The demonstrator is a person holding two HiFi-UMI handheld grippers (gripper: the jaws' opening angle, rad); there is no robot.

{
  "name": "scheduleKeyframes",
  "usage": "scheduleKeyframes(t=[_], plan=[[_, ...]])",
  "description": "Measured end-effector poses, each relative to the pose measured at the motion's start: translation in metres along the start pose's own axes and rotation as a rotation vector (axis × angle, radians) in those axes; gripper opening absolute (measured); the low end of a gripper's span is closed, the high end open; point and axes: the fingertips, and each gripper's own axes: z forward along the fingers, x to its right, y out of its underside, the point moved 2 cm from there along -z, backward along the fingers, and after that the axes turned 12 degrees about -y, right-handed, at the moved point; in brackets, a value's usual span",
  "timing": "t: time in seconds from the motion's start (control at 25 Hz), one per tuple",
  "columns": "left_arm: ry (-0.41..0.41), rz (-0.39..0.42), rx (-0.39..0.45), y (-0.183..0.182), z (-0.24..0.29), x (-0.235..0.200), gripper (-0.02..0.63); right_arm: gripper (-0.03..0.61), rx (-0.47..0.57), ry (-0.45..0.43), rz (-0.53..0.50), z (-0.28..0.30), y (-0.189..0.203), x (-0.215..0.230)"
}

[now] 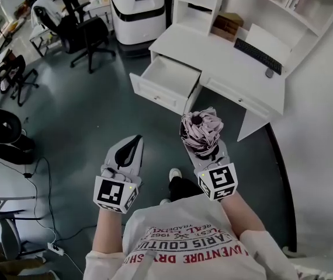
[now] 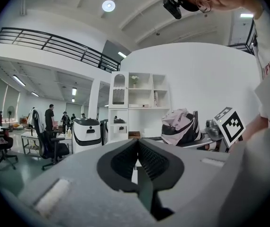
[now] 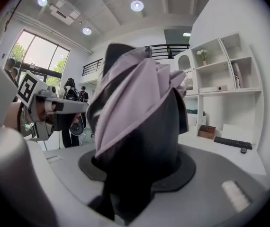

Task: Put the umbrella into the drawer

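— Right, closest in: the person's white printed shirt [image 1: 185,245] fills the bottom edge, with both arms out over the dark floor [image 1: 85,121].

— And the left gripper?

— The left gripper [image 1: 134,143] is empty. Its own view shows the two ribbed pads [image 2: 150,161] pressed together at the tips with nothing between them, pointing forward and a touch up.

— The right one has something, though?

— Oh yes. The right gripper [image 1: 208,154] is clamped round the folded umbrella [image 1: 200,130], lilac and black, and the bunched cloth sticks out past the jaws. In that gripper's own view the umbrella blocks most of the picture. It's up in the air, level with the left gripper and just to its right.

— So it isn't put away?

— No, it hangs over the floor on the near side of the desk, apart from everything. One white shoe [image 1: 175,173] peeks out on the floor between the two grippers.

— Further out, then?

— The white desk [image 1: 231,63] comes next. At the left end of its front edge the drawer [image 1: 167,74] is pulled wide open, and what shows of its inside is bare white. A black keyboard [image 1: 257,56] lies along the back edge, with a mouse [image 1: 269,73] just beside its right end.

— Above that?

— White shelves [image 1: 197,2] rise from the back edge, with a brown box [image 1: 228,23] tucked into the lowest nook.

— And beyond?

— A black office chair [image 1: 90,37] stands off to the left, and a big white-and-black machine [image 1: 137,10] sits at the top edge, just left of the shelves.
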Motion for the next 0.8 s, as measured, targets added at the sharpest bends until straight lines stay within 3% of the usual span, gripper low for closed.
scheduleKeyframes(t=[0.16,0.4,0.8], plan=[[-0.024,-0.001,-0.014,0.007,0.012,-0.017,0.003,0.202,-0.011,-0.022,-0.002,0.023,0.008,0.006],[-0.031,0.010,-0.033,0.018,0.067,-0.038,0.003,0.204,-0.014,-0.040,0.035,0.075,0.014,0.050],[-0.004,-0.004,-0.067,0.017,0.239,-0.095,0.003,0.206,-0.063,-0.028,0.057,0.200,0.001,0.179]])
